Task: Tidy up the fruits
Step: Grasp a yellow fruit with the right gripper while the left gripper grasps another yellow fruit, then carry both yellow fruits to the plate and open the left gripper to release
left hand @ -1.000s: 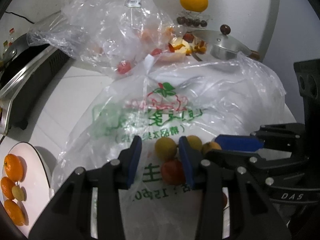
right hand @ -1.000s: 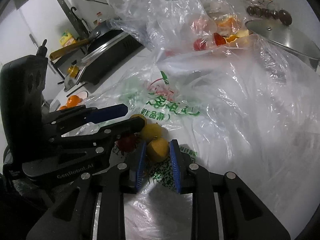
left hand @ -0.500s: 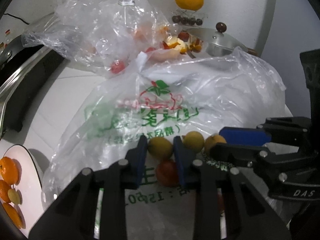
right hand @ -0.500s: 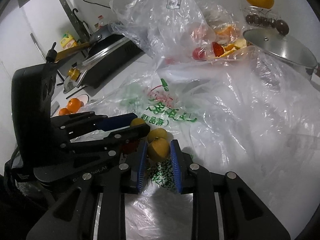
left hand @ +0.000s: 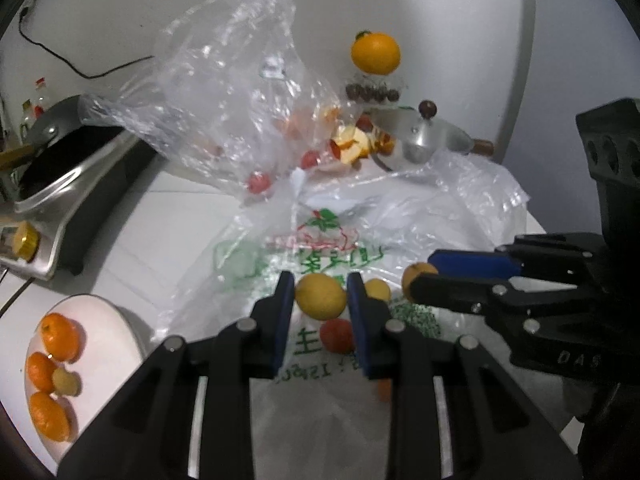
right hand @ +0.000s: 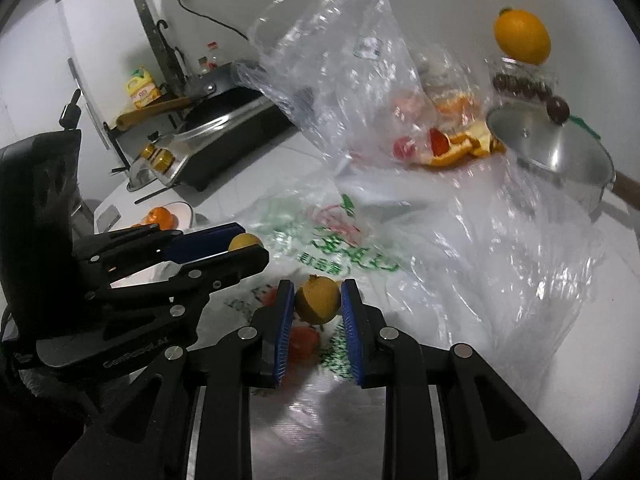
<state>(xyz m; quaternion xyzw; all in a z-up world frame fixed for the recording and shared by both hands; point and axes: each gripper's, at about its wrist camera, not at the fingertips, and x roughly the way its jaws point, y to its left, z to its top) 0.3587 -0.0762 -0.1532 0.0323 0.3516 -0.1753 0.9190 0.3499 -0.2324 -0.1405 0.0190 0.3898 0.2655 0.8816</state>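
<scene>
In the left wrist view my left gripper [left hand: 320, 280] is shut on a yellow round fruit [left hand: 320, 297], held above the printed plastic bag [left hand: 320, 252]. To its right, my right gripper [left hand: 422, 272] pinches a second yellow fruit [left hand: 416, 273]. The right wrist view shows that gripper [right hand: 317, 286] shut on its yellow fruit [right hand: 318, 299], with the left gripper [right hand: 250, 242] and its fruit [right hand: 243, 241] at the left. A third yellow fruit [left hand: 378, 289] and a red fruit [left hand: 338, 334] lie on the bag. A white plate [left hand: 104, 316] at the lower left holds oranges [left hand: 60, 336].
A crumpled clear bag [left hand: 224, 92] with red fruit and orange peels stands behind. A steel pot with a lid [left hand: 424, 144] and an orange on a jar [left hand: 375, 53] are at the back right. An induction cooker with a pan [left hand: 68, 176] lines the left edge.
The left gripper's jaws closed on the yellow fruit. Both grippers then lifted their fruits off the bag, and more of the plate and the back wall came into view.
</scene>
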